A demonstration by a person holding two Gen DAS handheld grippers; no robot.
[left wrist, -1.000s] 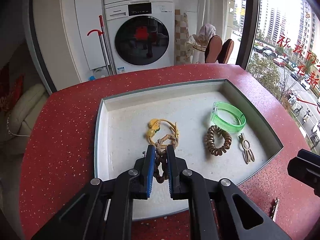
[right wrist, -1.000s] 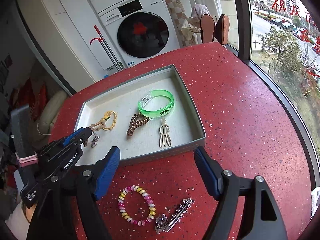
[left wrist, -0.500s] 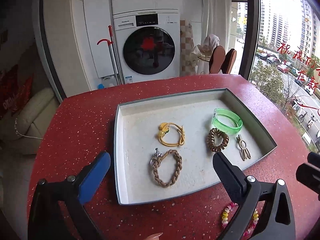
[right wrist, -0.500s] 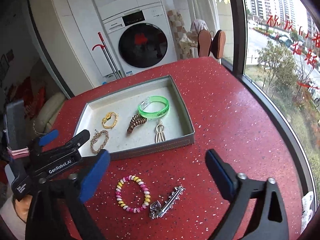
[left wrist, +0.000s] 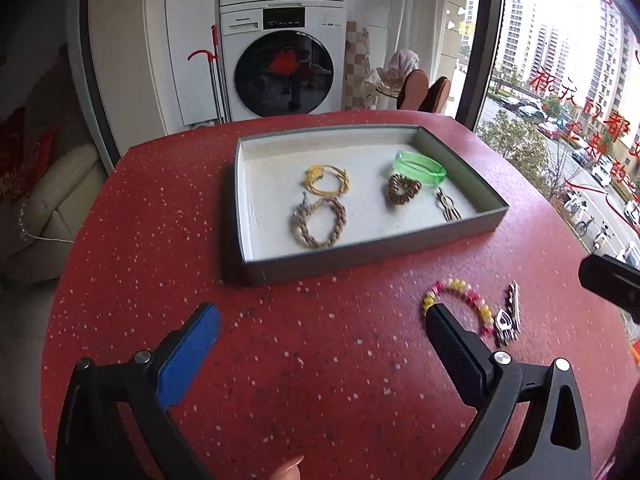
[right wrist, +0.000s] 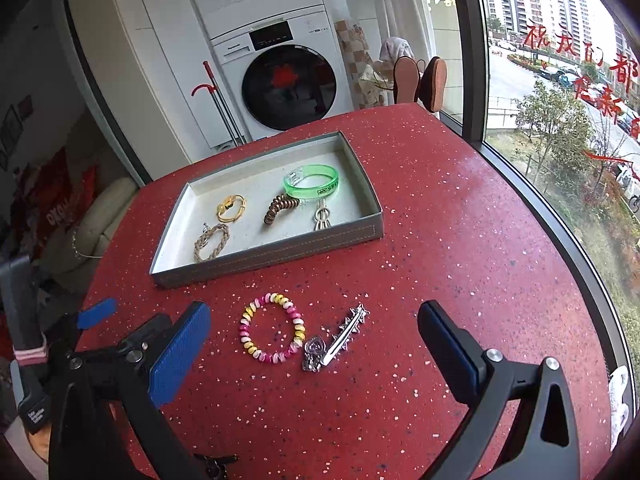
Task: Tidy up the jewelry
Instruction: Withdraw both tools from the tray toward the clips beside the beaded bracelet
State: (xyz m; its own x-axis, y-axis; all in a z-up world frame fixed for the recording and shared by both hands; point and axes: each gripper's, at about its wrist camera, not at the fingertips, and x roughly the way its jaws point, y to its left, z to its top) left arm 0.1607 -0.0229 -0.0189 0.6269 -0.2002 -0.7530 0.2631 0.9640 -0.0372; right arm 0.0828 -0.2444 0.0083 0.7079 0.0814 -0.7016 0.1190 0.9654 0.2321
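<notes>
Left fingers: the left gripper (left wrist: 322,334) has just spread wide, nothing between its fingers, only bare red tabletop (left wrist: 160,240) under them.
Right fingers: the right gripper (right wrist: 314,340) has also just opened out fully and grips nothing.
Between the right fingers: the beaded bracelet (right wrist: 272,328), pink, yellow and white, lies flat on the tabletop just ahead of them and a little toward the blue pad; the silver spiked clip (right wrist: 340,338) lies touching it on the far side from that pad, with a small silver charm (right wrist: 314,354) at its near end.
Beyond the fingers: the grey tray (right wrist: 272,252) sits further ahead. It holds a braided rope bracelet (right wrist: 211,242), a yellow cord bracelet (right wrist: 230,208), a brown coil hair tie (right wrist: 280,208), a green bangle (right wrist: 312,182) and a pale metal clip (right wrist: 322,218), all apart except the bangle and the coil, which look to touch.
What's left: by my reckoning the two loose pieces on the tabletop still belong in the tray.
Handling the beaded bracelet: likely light and stretchy, its beads smooth and inclined to roll; I'd pinch across one side of the ring, not span it.
Handling the spiked clip: stiff, thin and probably slippery, so take it across the middle of its bar, mind the spikes.
</notes>
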